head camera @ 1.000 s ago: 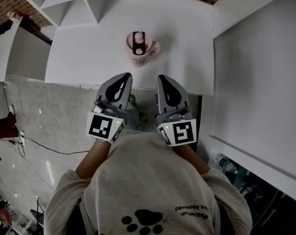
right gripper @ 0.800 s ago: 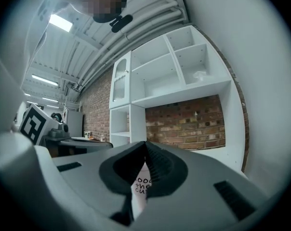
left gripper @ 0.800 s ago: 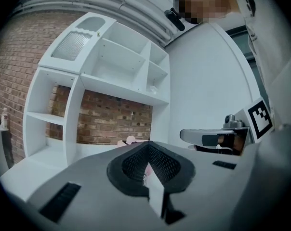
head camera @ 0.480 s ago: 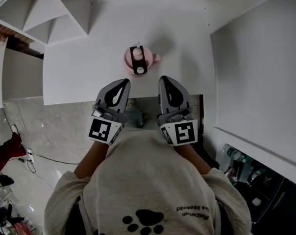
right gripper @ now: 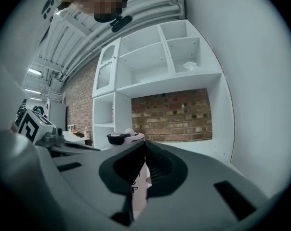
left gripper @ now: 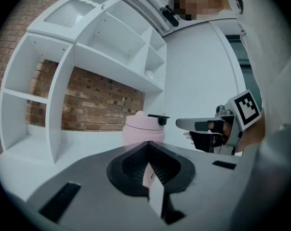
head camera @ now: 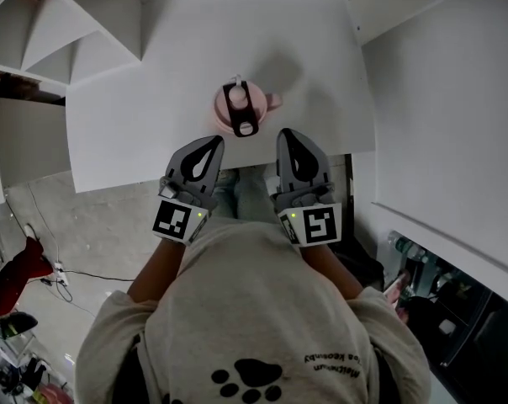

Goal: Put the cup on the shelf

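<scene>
A pink cup (head camera: 241, 110) with a black lid and a side handle stands upright on the white table (head camera: 136, 116). My left gripper (head camera: 210, 141) hovers just short of it on its near left and my right gripper (head camera: 288, 135) on its near right. Both are shut and empty, and neither touches the cup. In the left gripper view the cup (left gripper: 143, 129) rises just beyond the left gripper (left gripper: 148, 143), with the right gripper (left gripper: 180, 124) beside it. In the right gripper view the cup (right gripper: 130, 137) peeks over the right gripper (right gripper: 144, 143). White shelves (left gripper: 112, 47) stand behind the table.
Open shelf compartments (head camera: 65, 23) sit at the table's far left and a tall white panel (head camera: 456, 99) walls its right side. More shelves (right gripper: 160, 57) hang above a brick wall (right gripper: 174, 112). The table's front edge (head camera: 111, 178) runs under my grippers, with grey floor (head camera: 77, 242) below.
Both grippers have moved forward and down towards the cup, which now lies closer to their tips. Both stayed shut.
</scene>
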`<control>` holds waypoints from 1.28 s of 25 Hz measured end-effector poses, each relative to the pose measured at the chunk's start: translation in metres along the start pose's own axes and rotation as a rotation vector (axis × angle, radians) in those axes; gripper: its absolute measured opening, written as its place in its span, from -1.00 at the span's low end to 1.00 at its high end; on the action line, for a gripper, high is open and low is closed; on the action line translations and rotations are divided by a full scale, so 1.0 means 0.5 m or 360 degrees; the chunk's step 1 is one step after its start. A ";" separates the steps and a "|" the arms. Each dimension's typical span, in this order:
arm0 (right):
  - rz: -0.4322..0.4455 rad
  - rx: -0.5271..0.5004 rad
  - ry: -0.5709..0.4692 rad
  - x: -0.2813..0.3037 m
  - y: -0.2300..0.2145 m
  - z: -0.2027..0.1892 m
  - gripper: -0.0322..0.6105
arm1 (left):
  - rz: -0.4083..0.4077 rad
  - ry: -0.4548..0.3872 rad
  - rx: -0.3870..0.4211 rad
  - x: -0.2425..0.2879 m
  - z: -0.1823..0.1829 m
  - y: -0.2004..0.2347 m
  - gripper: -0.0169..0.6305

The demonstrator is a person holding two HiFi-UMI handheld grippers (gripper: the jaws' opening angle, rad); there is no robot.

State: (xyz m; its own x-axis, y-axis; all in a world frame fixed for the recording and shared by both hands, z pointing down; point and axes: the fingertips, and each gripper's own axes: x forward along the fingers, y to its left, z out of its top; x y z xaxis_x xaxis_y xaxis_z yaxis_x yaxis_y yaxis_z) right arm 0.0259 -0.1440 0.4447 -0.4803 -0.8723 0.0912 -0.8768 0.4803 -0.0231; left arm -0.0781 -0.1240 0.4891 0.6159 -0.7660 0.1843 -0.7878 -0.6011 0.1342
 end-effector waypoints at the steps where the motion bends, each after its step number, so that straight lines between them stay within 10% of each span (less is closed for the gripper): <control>1: -0.0004 0.0000 0.0012 0.004 -0.001 -0.004 -0.87 | -0.0006 -0.0014 -0.0002 0.003 -0.001 0.002 -0.92; 10: -0.0001 -0.0005 0.0109 0.041 -0.014 -0.043 -0.87 | -0.0018 -0.0008 -0.0021 0.023 -0.026 0.030 -0.88; 12: -0.0006 -0.0015 0.0142 0.047 -0.020 -0.055 -0.87 | -0.0048 0.0020 -0.0036 0.031 -0.036 0.028 -0.41; 16: 0.0002 -0.0031 0.0185 0.061 -0.032 -0.073 -0.86 | -0.0113 0.0060 -0.0023 0.050 -0.044 0.018 -0.09; 32: 0.0064 -0.0064 0.0314 0.110 -0.055 -0.135 -0.40 | -0.0311 0.0149 0.0224 0.133 -0.119 0.021 0.39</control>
State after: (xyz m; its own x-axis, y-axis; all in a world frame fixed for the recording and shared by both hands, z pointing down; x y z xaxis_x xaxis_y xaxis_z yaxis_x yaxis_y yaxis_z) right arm 0.0255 -0.1991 0.5178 -0.4975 -0.8195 0.2846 -0.8535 0.5211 0.0086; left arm -0.0459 -0.1678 0.5607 0.7478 -0.6114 0.2586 -0.6408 -0.7666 0.0407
